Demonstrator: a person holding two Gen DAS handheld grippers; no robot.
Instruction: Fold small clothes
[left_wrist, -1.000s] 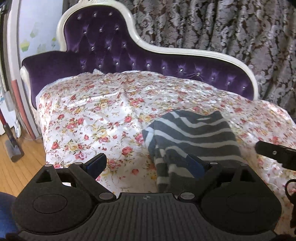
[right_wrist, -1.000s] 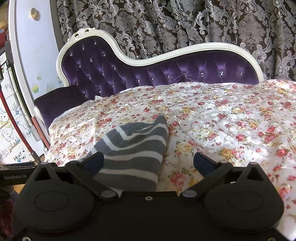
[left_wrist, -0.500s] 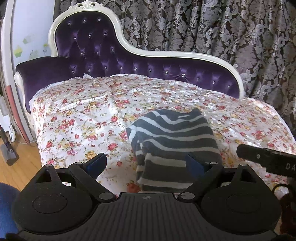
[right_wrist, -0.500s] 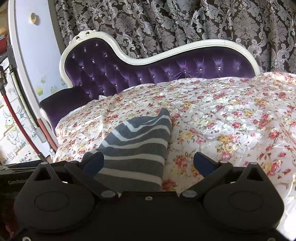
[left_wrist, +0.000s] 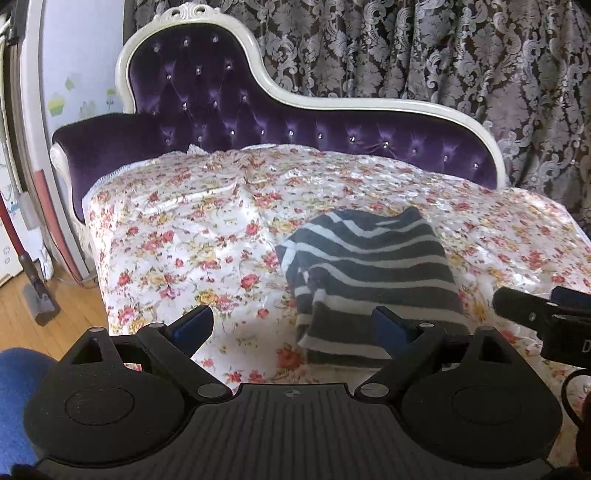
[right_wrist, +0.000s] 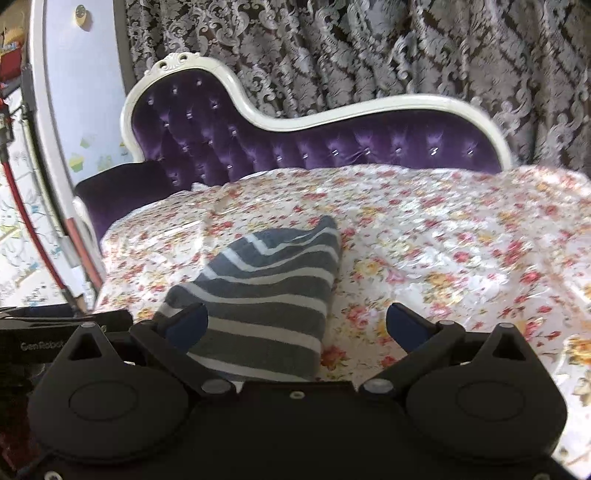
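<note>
The striped garment (left_wrist: 369, 273), dark grey with pale bands, lies on the floral bedspread (left_wrist: 192, 236) that covers the purple chaise (left_wrist: 207, 99), roughly mid-way across the seat and toward its front edge. It already looks folded into a compact oblong, with a doubled layer showing along its left side in the left wrist view. The left gripper (left_wrist: 293, 328) hangs just short of its near edge with its fingers spread wide and nothing between them; the right gripper (right_wrist: 295, 325) is likewise splayed and empty, its left blue pad (right_wrist: 186, 325) in front of the near left corner of the cloth, though from here I cannot say whether it touches. If a further fold is meant, I would want each gripper to take a near corner, pinching through every layer so the lower ones don't slide on that slippery-looking satin, then lift low and carry the edge straight over to meet the far edge, keeping the two sides level. The bundle's long axis seems to run from the near edge away toward the chaise back, with the stripes crossing it side to side; its far end tapers to a raised point on the right, and the broader, squarer end faces the grippers. Folding along that axis would halve its length neatly.
</note>
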